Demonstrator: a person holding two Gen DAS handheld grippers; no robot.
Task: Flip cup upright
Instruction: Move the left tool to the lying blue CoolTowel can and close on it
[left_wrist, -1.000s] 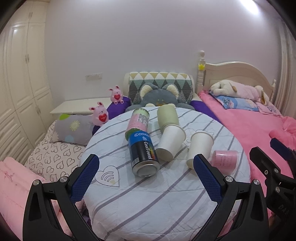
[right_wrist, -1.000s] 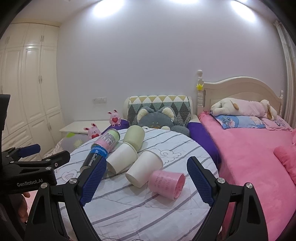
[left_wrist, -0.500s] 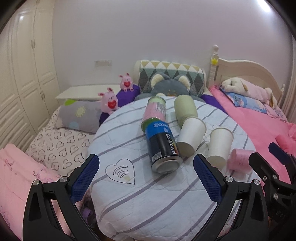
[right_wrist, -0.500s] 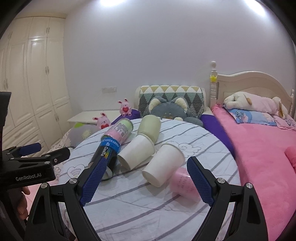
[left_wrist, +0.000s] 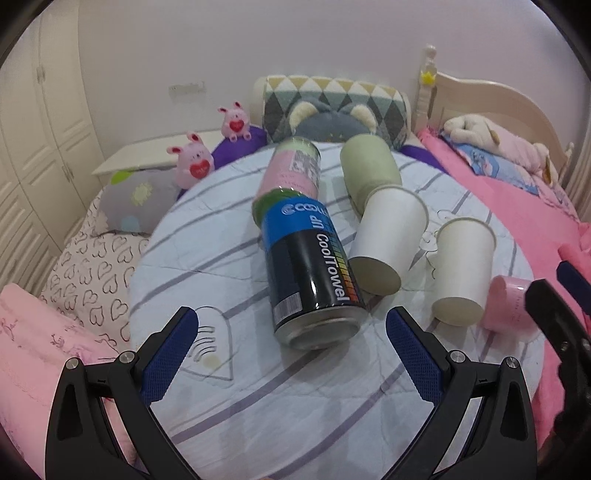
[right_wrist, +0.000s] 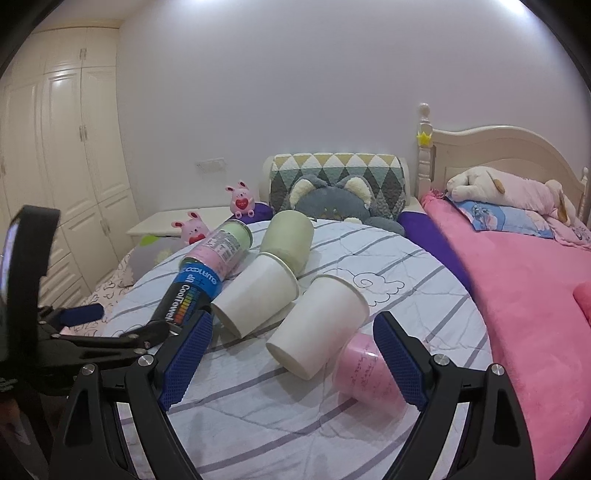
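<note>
Several containers lie on their sides on a round table with a striped cloth (left_wrist: 207, 258). Two white paper cups (left_wrist: 388, 240) (left_wrist: 463, 273) lie side by side with their bases toward me; they also show in the right wrist view (right_wrist: 258, 295) (right_wrist: 317, 325). A pink cup (right_wrist: 365, 369) lies at the right, a pale green cup (left_wrist: 369, 166) at the back. A black and blue CoolTowel can (left_wrist: 310, 277) lies end to end with a pink can (left_wrist: 295, 170). My left gripper (left_wrist: 291, 358) is open just before the black can. My right gripper (right_wrist: 291, 362) is open near the nearest white cup and the pink cup.
A bed with a pink blanket (right_wrist: 517, 288) stands to the right. Plush toys and cushions (right_wrist: 332, 195) sit behind the table. A low bed with heart-print bedding (left_wrist: 92, 277) lies to the left. White wardrobes (right_wrist: 66, 147) line the left wall.
Both grippers have moved closer to the table and the objects, which now look larger. The objects have not moved. Both grippers stay open.
</note>
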